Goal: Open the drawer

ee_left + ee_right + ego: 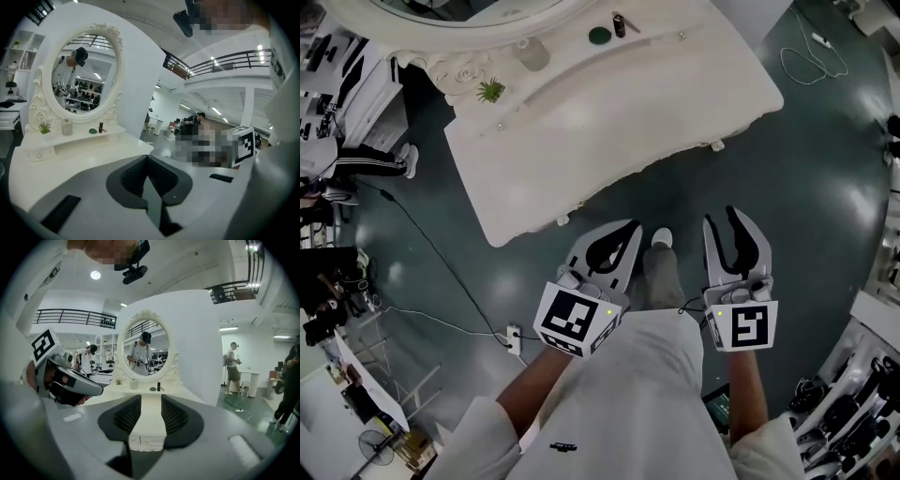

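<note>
A white dressing table (609,122) with an oval mirror (144,350) stands ahead of me. Its drawer front (146,441) is closed and shows between the right gripper's jaws. Two small knobs (562,219) stick out at the table's near edge. My left gripper (634,228) hangs short of that edge, shut and empty, its pads meeting in the left gripper view (148,159). My right gripper (724,223) floats level with it on the right. It is open with nothing between its fingers (151,401).
On the table's back shelf are a small plant (490,90), a glass jar (530,53), a green dish (599,36) and a dark bottle (619,24). A black cable (441,272) runs to a power strip (514,339) on the floor at left. Shelving lines both sides.
</note>
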### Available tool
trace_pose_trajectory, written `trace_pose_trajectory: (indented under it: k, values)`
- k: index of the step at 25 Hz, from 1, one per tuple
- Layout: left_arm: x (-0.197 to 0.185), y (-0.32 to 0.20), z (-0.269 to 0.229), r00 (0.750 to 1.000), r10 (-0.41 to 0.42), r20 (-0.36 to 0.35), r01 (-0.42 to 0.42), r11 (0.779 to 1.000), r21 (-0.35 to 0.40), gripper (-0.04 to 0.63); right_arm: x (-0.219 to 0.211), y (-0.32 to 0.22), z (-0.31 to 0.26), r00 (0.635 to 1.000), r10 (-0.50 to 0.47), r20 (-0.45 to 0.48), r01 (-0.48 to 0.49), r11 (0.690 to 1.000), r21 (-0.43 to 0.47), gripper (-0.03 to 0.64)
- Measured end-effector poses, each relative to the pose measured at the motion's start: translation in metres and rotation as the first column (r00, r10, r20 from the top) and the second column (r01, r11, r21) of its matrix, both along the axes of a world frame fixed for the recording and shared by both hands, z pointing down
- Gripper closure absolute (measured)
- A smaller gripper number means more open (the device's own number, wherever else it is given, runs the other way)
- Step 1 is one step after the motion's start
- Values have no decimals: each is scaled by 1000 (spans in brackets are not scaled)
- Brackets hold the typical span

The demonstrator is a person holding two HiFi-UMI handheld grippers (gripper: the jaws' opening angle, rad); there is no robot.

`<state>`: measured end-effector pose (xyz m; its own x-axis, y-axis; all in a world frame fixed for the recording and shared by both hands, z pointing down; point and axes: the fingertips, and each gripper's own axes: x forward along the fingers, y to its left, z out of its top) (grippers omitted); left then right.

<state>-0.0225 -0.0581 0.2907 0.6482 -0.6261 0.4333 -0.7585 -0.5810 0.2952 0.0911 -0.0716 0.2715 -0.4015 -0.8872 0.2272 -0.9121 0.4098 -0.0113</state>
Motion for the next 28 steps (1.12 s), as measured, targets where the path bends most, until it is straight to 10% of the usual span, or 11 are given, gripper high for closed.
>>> trace_pose_trajectory:
  k: [28]
  values:
    - [49,-53,86,997,-51,55,57,992,-109,595,59,-74,129,1000,-4,11,6,990,-142,488]
